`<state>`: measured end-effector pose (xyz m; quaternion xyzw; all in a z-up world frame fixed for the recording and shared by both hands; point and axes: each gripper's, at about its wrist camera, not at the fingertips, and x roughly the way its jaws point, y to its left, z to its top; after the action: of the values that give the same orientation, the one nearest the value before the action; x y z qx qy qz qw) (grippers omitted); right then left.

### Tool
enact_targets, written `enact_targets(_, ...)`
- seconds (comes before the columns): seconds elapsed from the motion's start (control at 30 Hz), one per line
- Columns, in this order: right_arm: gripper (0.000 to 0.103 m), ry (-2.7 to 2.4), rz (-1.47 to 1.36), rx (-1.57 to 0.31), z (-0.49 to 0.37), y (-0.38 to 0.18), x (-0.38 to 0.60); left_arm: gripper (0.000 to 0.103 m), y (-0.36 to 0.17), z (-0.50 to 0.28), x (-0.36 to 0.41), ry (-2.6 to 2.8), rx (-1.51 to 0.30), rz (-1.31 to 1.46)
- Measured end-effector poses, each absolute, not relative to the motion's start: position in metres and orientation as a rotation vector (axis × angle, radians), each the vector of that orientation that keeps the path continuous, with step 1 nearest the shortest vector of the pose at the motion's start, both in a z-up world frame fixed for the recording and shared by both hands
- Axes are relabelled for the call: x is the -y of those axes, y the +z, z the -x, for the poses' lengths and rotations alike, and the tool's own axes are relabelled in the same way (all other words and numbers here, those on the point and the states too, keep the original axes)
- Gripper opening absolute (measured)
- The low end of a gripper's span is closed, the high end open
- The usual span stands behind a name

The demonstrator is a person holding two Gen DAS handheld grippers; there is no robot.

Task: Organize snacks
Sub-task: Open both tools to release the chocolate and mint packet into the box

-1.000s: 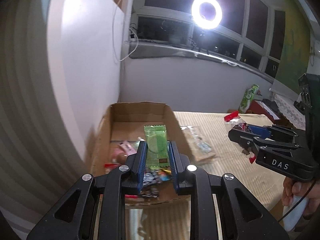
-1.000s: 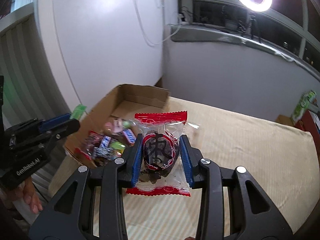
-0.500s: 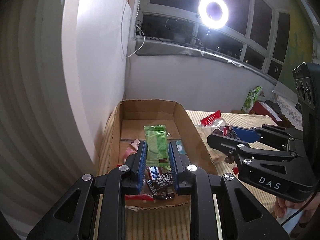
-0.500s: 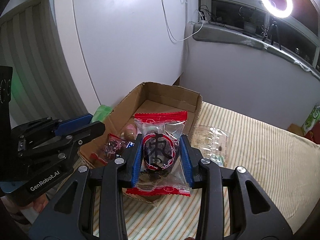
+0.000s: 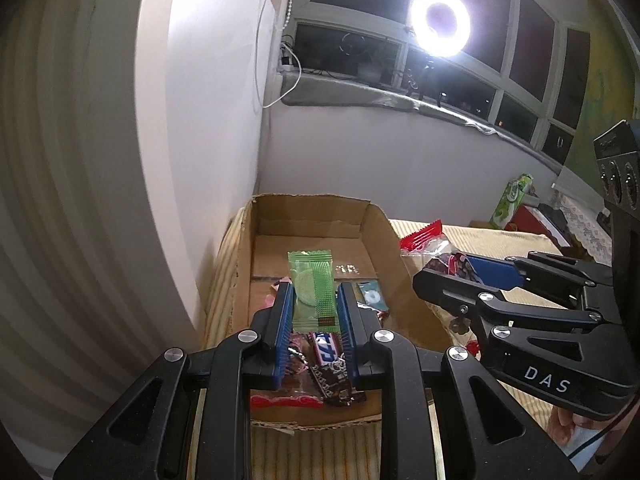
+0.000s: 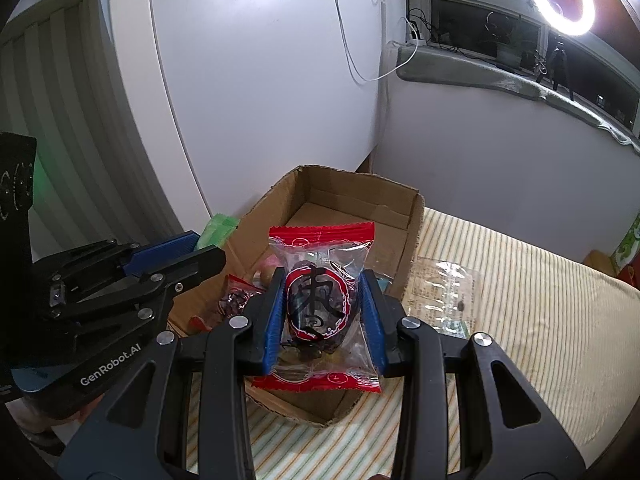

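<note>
Over the cardboard box, at the left edge of the striped cloth, both grippers hang with a snack each. The left gripper is clamped on a green wafer packet, and the right gripper is clamped on a red-edged clear packet with something dark and round inside.

Judging by the box, the sorting is well under way: several wrappers already lie at its near end, among them a blue candy bar, a dark brown patterned wrapper and a small teal packet, while the far end is bare cardboard. These 2 held snacks are not yet dropped in. At least 1 clear plastic packet lies flat on the cloth just beside the box.

The box is corrugated, shallow, with torn, uneven rims. The wrappers are glossy crinkled film with crimped ends; the cloth is soft, with fine stripes.
</note>
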<state>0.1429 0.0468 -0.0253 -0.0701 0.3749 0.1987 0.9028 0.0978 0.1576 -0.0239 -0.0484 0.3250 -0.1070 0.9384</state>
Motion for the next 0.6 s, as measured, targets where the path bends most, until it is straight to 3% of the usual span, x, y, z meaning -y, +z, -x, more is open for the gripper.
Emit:
enact_targets(0.23,0.037,0.414,0.139,-0.78,-0.1469,-0.0303,-0.0504,0.021,-0.0278,-0.1012,-0.1631,-0.203,-0.675,0.115)
enact_targets(0.33,0.05,0.4,0.144,-0.781,-0.1492,-0.0327,-0.0499,0.022,-0.0285,-0.103,-0.1639,-0.191,-0.675,0.115)
enact_targets(0.43,0.052,0.397,0.137,-0.778,-0.1489,-0.0335,-0.0494,0.024,-0.0291,-0.1027,-0.1639,-0.182,-0.684,0.116)
enact_targets(0.5,0.052,0.394,0.134,-0.778,-0.1481,-0.034,-0.0487,0.049,-0.0288,-0.1004,-0.1641,-0.173,-0.682,0.115)
enact_targets(0.6,0.052,0.383,0.141,-0.774,-0.1454,-0.0342,-0.0483,0.054,-0.0268,-0.0966,-0.1672,-0.144,-0.668,0.12)
